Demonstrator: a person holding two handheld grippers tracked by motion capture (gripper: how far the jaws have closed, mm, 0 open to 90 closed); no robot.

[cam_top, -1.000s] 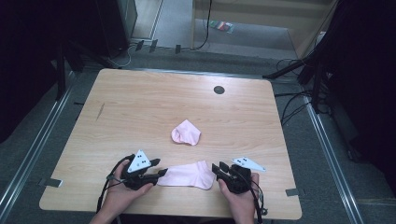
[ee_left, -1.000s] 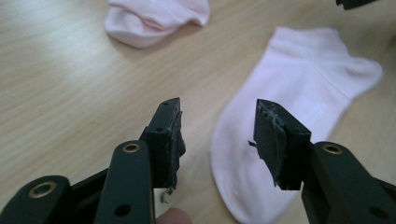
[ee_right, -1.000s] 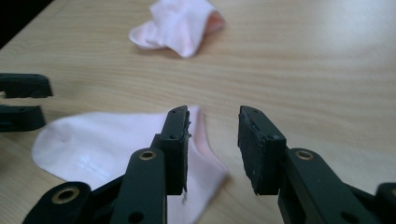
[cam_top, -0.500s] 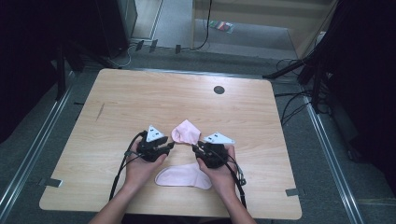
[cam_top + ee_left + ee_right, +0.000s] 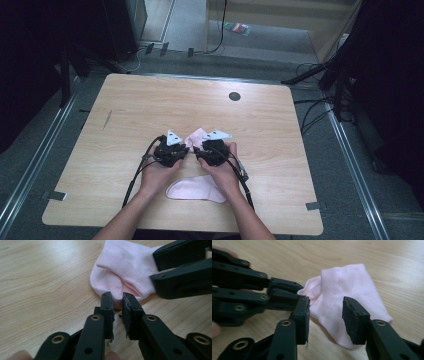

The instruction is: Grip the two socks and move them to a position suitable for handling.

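A folded pink sock (image 5: 196,135) lies at the table's middle. My left gripper (image 5: 186,148) is at its left edge. In the left gripper view its jaws (image 5: 118,301) have just been closing and stand almost together, pinching the sock's (image 5: 125,267) near edge. My right gripper (image 5: 201,150) comes in from the right. In the right gripper view it (image 5: 327,310) has just been opening, and its jaws straddle the sock (image 5: 347,287) without pressing it. The left gripper (image 5: 299,292) shows at that sock's left edge. A second pink sock (image 5: 195,189) lies flat between the forearms.
The wooden table (image 5: 125,115) has a dark round grommet (image 5: 234,96) near its far edge. Cables (image 5: 137,175) trail from both grippers toward the front edge. Dark stands and more cables are on the floor to the right (image 5: 320,80).
Both hands left the ends of the flat sock at the front edge and moved away from the person to the folded sock. They drew closer together, and the left jaws narrowed.
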